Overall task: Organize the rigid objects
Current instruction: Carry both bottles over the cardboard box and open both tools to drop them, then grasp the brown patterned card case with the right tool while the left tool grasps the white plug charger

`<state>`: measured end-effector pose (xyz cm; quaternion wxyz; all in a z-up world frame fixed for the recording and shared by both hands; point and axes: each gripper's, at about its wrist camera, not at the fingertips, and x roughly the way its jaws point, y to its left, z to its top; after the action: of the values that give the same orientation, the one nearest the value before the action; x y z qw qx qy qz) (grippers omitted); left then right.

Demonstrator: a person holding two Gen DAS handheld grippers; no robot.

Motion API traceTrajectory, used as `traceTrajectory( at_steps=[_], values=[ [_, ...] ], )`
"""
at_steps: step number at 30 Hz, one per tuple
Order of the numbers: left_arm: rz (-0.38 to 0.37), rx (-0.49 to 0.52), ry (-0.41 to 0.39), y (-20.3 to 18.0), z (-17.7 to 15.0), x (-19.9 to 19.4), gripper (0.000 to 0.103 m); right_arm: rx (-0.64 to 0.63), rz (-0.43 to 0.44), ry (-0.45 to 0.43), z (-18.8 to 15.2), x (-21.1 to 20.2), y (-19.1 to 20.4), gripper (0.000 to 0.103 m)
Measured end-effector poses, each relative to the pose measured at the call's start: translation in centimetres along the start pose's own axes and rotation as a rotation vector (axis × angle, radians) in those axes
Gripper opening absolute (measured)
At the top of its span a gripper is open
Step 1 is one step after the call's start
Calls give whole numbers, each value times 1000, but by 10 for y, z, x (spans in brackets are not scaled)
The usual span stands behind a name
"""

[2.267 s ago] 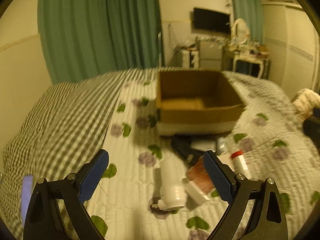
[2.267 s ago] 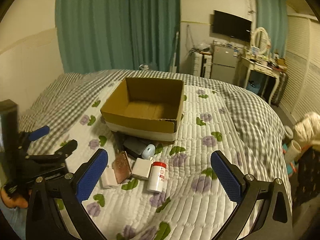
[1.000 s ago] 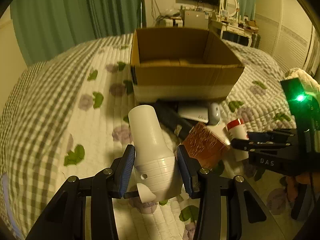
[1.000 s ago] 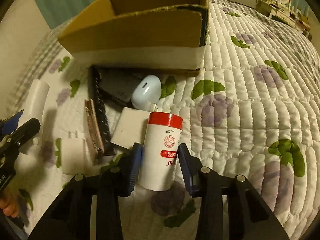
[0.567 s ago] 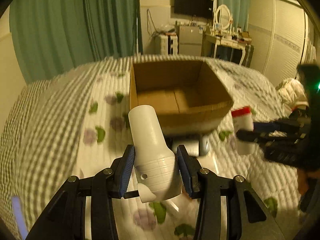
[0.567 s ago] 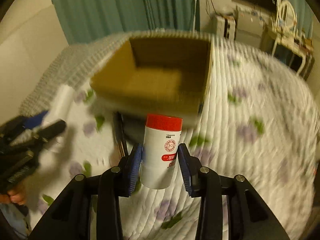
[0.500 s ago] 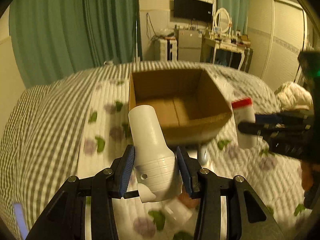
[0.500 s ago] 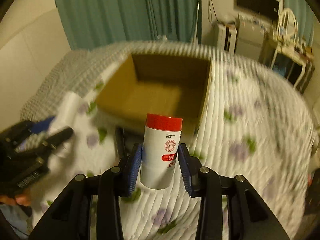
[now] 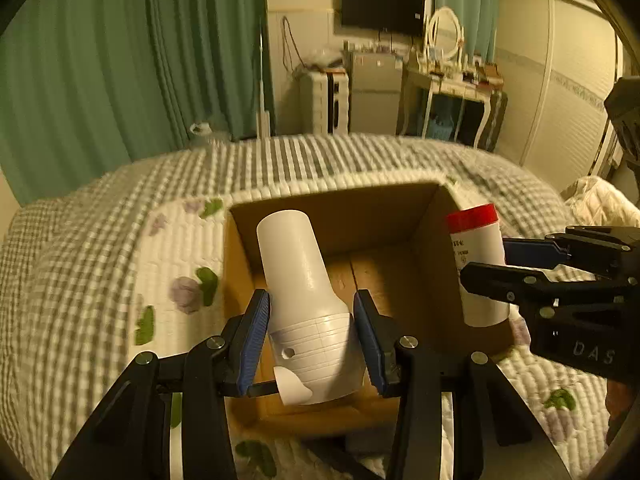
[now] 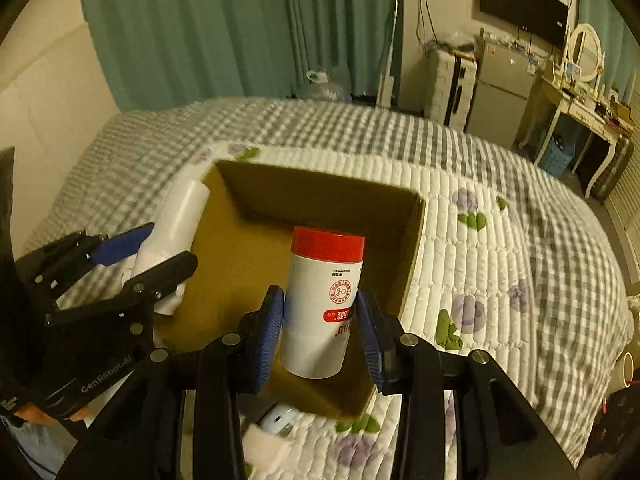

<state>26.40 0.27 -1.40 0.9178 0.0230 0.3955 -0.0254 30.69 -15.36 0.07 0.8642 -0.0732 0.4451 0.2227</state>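
Green curtains hang behind the quilted bed (image 9: 100,248), where the cardboard box (image 9: 404,216) fills mid-frame. My left gripper (image 9: 311,332) clamps the white funnel-shaped piece (image 9: 298,280) by its wide base, narrow end tilted up and away over the box. My right gripper (image 10: 320,330) grips the red-capped bottle (image 10: 322,300), upright, cap up, above the box's near right corner.

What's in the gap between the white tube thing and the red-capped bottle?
Only the open cardboard box: its bare brown floor and far wall show between the white tube and the red-capped bottle in the left wrist view.
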Motion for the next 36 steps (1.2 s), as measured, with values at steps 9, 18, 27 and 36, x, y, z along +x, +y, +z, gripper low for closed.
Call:
traceTrajectory(
  at_steps=[9, 18, 27, 36],
  values=[
    [0, 7, 37, 0, -11, 42, 44, -38, -27, 56, -4, 50, -4, 37],
    [19, 3, -12, 0, -16, 18, 71, -11, -57, -94, -1, 8, -15, 66],
    [22, -43, -96, 6, -45, -72, 79, 4, -53, -187, -42, -85, -6, 67],
    [107, -101, -70, 19, -124, -102, 83, -4, 44, -97, -136, -72, 32, 67]
  ],
)
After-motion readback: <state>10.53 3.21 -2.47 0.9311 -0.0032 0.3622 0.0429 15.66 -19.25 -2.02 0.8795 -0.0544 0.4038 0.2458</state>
